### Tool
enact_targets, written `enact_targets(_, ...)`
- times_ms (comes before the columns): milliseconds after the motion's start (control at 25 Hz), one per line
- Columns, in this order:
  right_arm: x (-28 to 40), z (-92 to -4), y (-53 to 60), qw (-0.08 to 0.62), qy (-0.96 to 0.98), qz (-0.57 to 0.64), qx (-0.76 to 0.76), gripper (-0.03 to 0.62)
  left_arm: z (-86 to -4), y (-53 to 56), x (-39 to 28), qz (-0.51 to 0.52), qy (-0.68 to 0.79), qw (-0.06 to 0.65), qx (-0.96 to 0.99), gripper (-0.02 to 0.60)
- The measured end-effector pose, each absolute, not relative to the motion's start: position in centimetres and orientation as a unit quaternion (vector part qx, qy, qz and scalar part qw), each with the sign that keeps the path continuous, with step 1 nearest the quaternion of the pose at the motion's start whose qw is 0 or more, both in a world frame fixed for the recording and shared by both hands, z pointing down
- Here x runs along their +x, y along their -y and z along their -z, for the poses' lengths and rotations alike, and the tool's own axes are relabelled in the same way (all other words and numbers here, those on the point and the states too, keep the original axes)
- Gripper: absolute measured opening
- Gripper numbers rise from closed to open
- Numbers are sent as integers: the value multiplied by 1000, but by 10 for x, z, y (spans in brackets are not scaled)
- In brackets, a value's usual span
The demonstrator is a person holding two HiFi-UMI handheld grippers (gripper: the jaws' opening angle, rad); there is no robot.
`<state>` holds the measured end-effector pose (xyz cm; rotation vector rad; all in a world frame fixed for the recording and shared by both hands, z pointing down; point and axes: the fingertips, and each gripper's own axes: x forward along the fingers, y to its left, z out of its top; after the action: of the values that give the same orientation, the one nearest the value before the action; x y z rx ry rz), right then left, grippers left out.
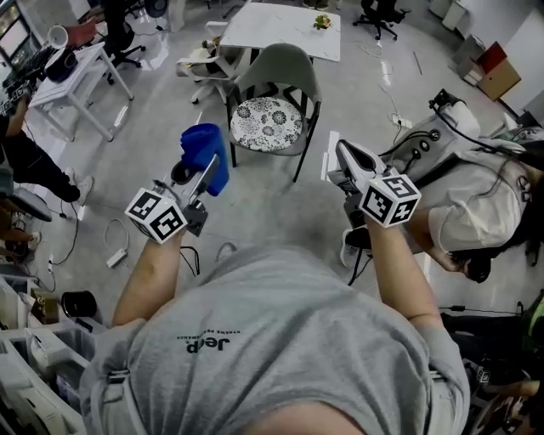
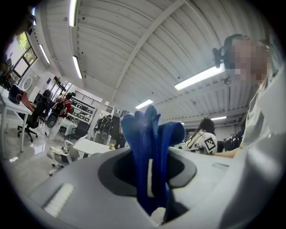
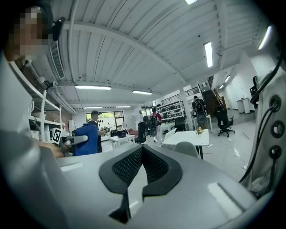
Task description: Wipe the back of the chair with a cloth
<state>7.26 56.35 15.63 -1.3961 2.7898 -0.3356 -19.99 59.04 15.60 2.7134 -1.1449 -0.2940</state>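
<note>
The chair stands ahead of me on the floor, with a grey curved back [image 1: 283, 62] and a patterned seat cushion [image 1: 266, 124]. Both grippers are held short of it, apart from it. My left gripper [image 1: 206, 166] is shut on a bunched blue cloth [image 1: 206, 154], which sticks up out of the jaws in the left gripper view [image 2: 149, 152] as the blue cloth [image 2: 152, 134]. My right gripper [image 1: 342, 153] is shut with nothing in it; its jaws meet [image 3: 142, 150]. The chair's back [image 3: 186, 149] shows low in the right gripper view.
A white table [image 1: 276, 34] with a small plant [image 1: 321, 21] stands behind the chair, with a white office chair [image 1: 204, 61] beside it. A seated person [image 1: 476, 212] and a grey machine with cables [image 1: 425, 149] are at the right. A desk [image 1: 76, 81] stands at the left.
</note>
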Motion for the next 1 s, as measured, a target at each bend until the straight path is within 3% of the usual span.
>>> enact_targets(400,49,-170,-489,-20,-881,112,-459,-4,-172,-505,-217,105,362,108,920,186)
enact_targets(1000,-5,-158,-255,-8,-839,111,-533,-3,-172,-227,-271,97,268,115,952,186)
